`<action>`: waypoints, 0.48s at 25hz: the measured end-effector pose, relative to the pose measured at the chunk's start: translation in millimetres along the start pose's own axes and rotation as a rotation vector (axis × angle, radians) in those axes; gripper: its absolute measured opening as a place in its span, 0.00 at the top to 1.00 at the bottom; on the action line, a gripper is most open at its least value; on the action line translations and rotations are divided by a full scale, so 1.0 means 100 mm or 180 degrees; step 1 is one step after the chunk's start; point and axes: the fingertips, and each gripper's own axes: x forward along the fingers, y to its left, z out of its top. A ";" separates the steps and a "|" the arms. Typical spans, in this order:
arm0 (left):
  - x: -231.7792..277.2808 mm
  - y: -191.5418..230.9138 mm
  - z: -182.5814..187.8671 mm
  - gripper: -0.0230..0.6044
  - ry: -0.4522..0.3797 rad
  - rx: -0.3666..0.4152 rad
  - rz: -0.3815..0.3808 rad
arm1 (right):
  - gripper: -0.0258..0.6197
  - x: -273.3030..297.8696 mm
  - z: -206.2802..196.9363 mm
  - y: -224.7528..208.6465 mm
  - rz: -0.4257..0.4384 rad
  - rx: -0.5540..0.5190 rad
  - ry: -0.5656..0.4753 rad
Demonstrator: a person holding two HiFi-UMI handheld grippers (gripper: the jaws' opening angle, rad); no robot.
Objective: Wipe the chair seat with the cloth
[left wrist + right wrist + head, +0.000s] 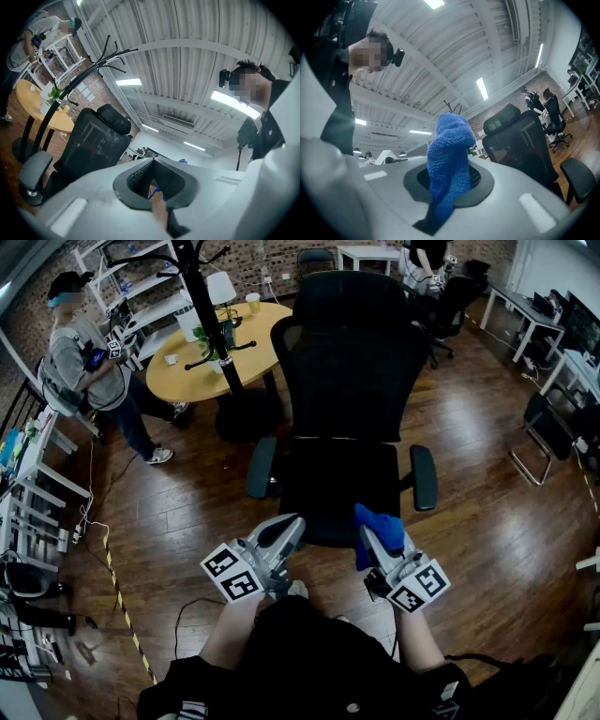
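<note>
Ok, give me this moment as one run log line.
right gripper: shut on blue cloth | left gripper: shut, empty | cloth over chair seat front, contact unclear

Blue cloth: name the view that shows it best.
Right gripper view: the blue cloth fills the centre, clamped in the right gripper. Head view shows it small; left gripper view, at most a blue speck.

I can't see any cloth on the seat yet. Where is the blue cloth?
The blue cloth is clamped in the right tongs, low and right of centre in the head view, beside the front right corner of the chair seat.
</note>
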 end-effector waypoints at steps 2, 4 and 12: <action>0.07 0.18 0.04 0.98 -0.0017 -0.0025 0.0009 | 0.91 0.16 -0.02 -0.14 -0.0010 -0.0027 0.0027; 0.15 0.38 0.09 0.98 -0.0034 -0.0037 0.0010 | 0.91 0.35 -0.05 -0.30 -0.0021 -0.0039 0.0055; 0.60 1.54 0.35 0.98 -0.0082 -0.0273 -0.0105 | 0.91 1.27 -0.18 -1.12 -0.0273 -0.0130 0.0341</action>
